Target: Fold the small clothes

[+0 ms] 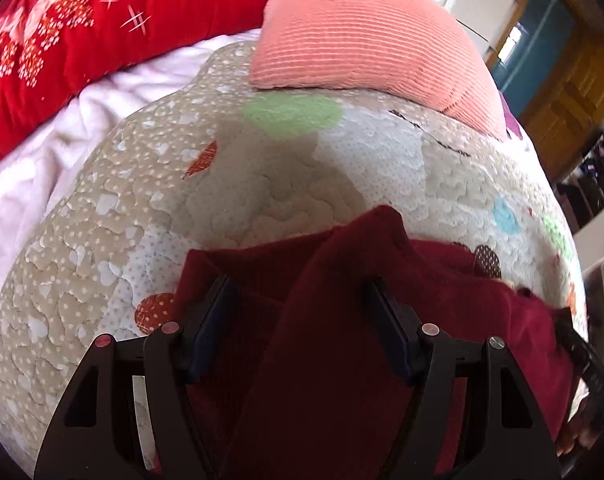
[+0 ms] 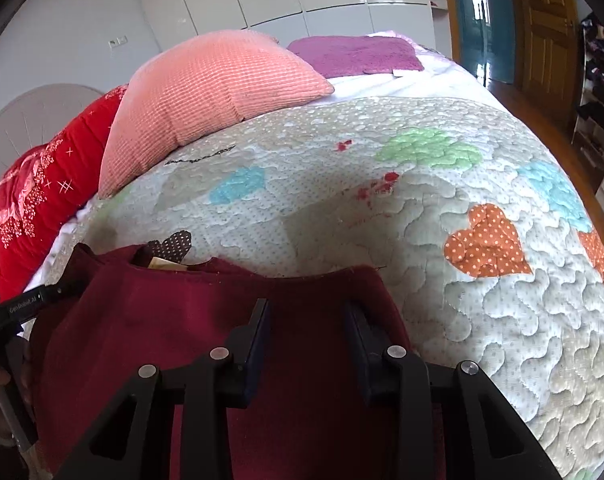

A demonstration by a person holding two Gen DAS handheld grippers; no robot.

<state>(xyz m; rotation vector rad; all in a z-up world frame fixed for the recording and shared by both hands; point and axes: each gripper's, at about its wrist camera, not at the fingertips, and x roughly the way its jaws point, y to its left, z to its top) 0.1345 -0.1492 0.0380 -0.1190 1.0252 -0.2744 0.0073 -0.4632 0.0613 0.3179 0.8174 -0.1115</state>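
Note:
A dark red garment lies on the quilted bedspread, with a raised fold running up to a peak between my left fingers. My left gripper hovers over it, jaws wide apart and pads not pressing the cloth. In the right wrist view the same garment lies flat with its top hem towards the pillows. My right gripper stands over its right half with a narrower gap and nothing pinched. The left gripper's black body shows at the garment's left edge.
A salmon ribbed pillow and a red patterned quilt lie beyond the garment. A purple towel sits at the far end of the bed. The bedspread extends to the right. A wooden door stands beyond.

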